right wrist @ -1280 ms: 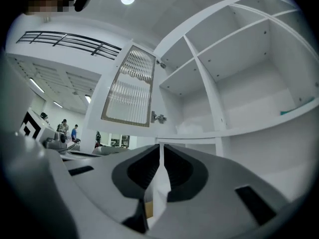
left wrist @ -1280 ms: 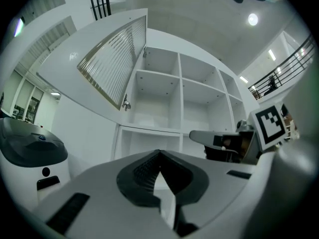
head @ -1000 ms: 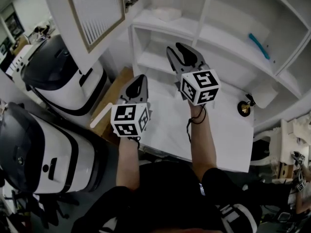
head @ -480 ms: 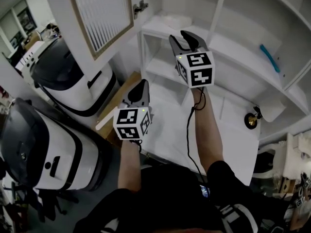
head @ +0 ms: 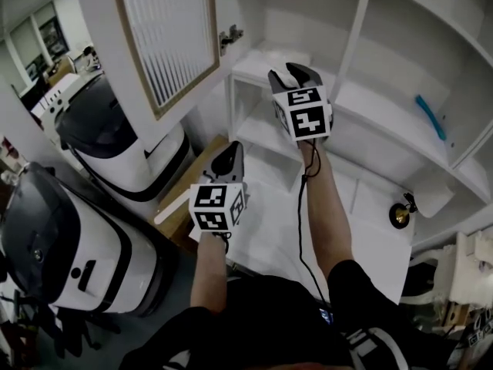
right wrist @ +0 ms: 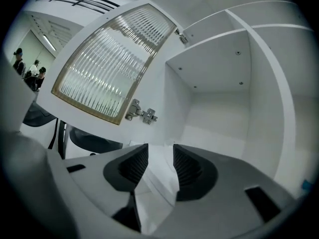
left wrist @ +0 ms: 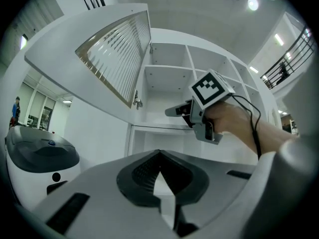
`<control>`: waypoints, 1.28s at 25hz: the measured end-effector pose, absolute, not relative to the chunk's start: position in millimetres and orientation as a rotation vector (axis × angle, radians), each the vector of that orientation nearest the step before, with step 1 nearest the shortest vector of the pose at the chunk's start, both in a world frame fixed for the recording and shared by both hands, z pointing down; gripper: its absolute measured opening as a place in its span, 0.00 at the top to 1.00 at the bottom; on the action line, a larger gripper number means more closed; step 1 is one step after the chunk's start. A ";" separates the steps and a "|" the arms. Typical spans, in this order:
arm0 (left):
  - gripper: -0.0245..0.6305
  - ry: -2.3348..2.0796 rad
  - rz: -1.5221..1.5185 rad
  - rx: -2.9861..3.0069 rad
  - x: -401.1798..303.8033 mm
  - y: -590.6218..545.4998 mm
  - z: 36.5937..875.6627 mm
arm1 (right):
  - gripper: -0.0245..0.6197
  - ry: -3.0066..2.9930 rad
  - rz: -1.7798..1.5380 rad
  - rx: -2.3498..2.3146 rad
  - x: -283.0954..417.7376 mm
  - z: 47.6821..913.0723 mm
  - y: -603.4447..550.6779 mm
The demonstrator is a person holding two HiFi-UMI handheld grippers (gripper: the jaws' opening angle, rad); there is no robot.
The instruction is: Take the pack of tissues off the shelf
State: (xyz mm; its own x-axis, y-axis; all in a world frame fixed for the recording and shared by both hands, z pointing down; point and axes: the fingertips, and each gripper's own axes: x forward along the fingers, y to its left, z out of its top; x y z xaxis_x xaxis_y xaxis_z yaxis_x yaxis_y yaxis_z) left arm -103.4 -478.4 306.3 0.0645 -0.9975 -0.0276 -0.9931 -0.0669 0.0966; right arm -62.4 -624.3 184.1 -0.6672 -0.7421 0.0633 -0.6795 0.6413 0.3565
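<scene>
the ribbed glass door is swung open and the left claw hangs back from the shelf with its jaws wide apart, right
Not quite. The left claw has its jaws together, tips touching, with nothing between them; the left gripper view shows this. The rest holds: the ribbed glass door is swung open, and the left claw hangs back from the shelf.

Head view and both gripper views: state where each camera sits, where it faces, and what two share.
Head view: on the person's head, looking steeply down at the shelf; shows both arms, left gripper, right gripper.
Left gripper view: on the left gripper, looking level at the shelf; shows its shut fingers and the right hand.
Right gripper view: on the right gripper, looking into a compartment; its fingers have just been opening, tissue pack between them.
Shared: all three show the glass door.
</scene>
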 end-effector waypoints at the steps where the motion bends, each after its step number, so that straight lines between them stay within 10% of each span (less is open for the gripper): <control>1: 0.95 -2.108 -0.135 2.257 -103.1 -480.6 305.4 | 0.70 -2.643 -0.453 1.169 -63.6 180.5 -626.2; 18: 0.95 -2.098 -0.096 2.244 -105.4 -498.7 314.0 | 0.70 -2.310 -0.550 1.178 -73.9 185.1 -678.1; 32: 0.95 -2.093 -0.164 2.273 -102.8 -484.7 299.6 | 0.91 -2.519 -0.450 1.211 -55.4 173.4 -649.1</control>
